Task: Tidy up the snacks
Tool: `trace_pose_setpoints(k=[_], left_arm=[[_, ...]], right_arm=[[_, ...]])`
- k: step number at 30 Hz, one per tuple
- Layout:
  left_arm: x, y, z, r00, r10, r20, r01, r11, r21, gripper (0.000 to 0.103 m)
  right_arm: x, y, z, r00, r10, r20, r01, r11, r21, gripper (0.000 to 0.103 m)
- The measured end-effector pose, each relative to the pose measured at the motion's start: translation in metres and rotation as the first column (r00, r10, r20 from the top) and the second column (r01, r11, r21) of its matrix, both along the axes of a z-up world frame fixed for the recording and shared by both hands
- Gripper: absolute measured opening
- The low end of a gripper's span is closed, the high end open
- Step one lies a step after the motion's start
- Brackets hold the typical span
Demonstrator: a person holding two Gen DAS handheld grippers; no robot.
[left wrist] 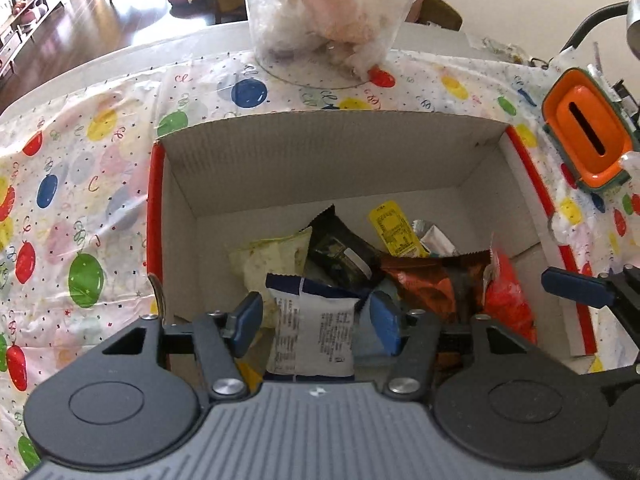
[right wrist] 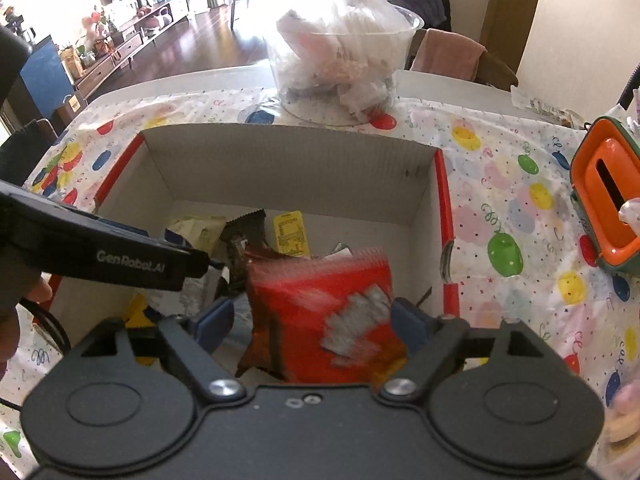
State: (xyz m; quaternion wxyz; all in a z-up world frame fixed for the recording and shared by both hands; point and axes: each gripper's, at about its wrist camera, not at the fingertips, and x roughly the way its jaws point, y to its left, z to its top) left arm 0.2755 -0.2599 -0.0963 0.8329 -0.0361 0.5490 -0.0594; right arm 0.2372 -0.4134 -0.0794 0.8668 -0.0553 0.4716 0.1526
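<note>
**Two packets let go over the cardboard box**

Both hands were dropping snacks into the open cardboard box (left wrist: 332, 148), which stood on the tabletop (left wrist: 80, 168) under a balloon-print cloth. To judge from the frames, doing this step well meant letting each packet fall clear of the pads before drawing back, keeping low inside the box walls so nothing bounced out, and keeping the two tools from knocking each other, since they worked close together over the box's near end.

The left hand-held gripper (left wrist: 316, 320) had its jaws apart, with the white and navy packet (left wrist: 316, 332) standing upright between them; a gap showed on each side, so the pads did not appear to press on it. It sat at the box's near edge, on top of the heap of other packets (left wrist: 348, 256).

The right hand-held gripper (right wrist: 312, 320) also stood with jaws wide. The red packet (right wrist: 324, 300) lay between them, motion-blurred, which suggests it was falling loose rather than held. It was over the box's near right part, above a brown packet (right wrist: 264, 320).

Beyond the box's far wall stood a clear plastic tub (left wrist: 328, 16); to its right, an orange container (left wrist: 588, 136).
</note>
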Motion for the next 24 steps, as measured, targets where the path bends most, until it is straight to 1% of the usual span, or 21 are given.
trace_pose_setpoints(k=[2, 4, 6, 8, 9, 11, 13, 14, 16, 20, 24], left_arm=[[-0.005, 0.002, 0.004, 1.0, 0.002, 0.014, -0.002, 1.0, -0.012, 0.06], [-0.011, 0.004, 0.009, 0.999, 0.001, 0.036, 0.0, 1.0, -0.026, 0.064], [-0.018, 0.007, 0.015, 0.998, -0.004, 0.061, 0.006, 0.999, -0.038, 0.066], [-0.027, 0.008, 0.022, 0.996, -0.023, 0.091, 0.026, 0.999, -0.032, 0.067], [-0.031, 0.009, 0.025, 0.994, -0.028, 0.108, 0.031, 0.999, -0.024, 0.067], [-0.04, 0.012, 0.032, 0.989, -0.035, 0.144, 0.037, 0.999, -0.011, 0.069], [-0.049, 0.017, 0.039, 0.985, -0.038, 0.17, 0.041, 0.999, -0.013, 0.071], [-0.053, 0.019, 0.042, 0.983, -0.037, 0.181, 0.041, 0.999, -0.017, 0.074], [-0.061, 0.025, 0.049, 0.977, -0.038, 0.209, 0.044, 0.999, -0.028, 0.077], [-0.076, 0.033, 0.062, 0.965, -0.043, 0.258, 0.052, 0.998, -0.03, 0.077], [-0.094, 0.04, 0.075, 0.95, -0.034, 0.311, 0.044, 0.999, -0.026, 0.08]], right_arm=[[-0.003, -0.001, 0.003, 1.0, -0.004, 0.008, 0.003, 1.0, 0.008, 0.086], [-0.007, -0.003, 0.007, 1.0, -0.011, 0.019, 0.011, 1.0, 0.022, 0.088], [-0.012, -0.005, 0.012, 0.999, -0.019, 0.033, 0.018, 0.999, 0.039, 0.09], [-0.018, -0.008, 0.018, 0.998, -0.028, 0.049, 0.025, 0.998, 0.058, 0.091], [-0.021, -0.009, 0.02, 0.998, -0.034, 0.058, 0.03, 0.997, 0.066, 0.093], [-0.029, -0.011, 0.026, 0.996, -0.043, 0.082, 0.036, 0.995, 0.089, 0.094], [-0.036, -0.012, 0.031, 0.994, -0.044, 0.098, 0.033, 0.994, 0.105, 0.094], [-0.039, -0.012, 0.034, 0.993, -0.046, 0.11, 0.033, 0.993, 0.109, 0.096], [-0.045, -0.012, 0.039, 0.991, -0.054, 0.123, 0.039, 0.992, 0.124, 0.1], [-0.057, -0.015, 0.05, 0.986, -0.089, 0.143, 0.06, 0.978, 0.199, 0.103], [-0.072, -0.014, 0.06, 0.977, -0.105, 0.187, 0.064, 0.975, 0.213, 0.103]])
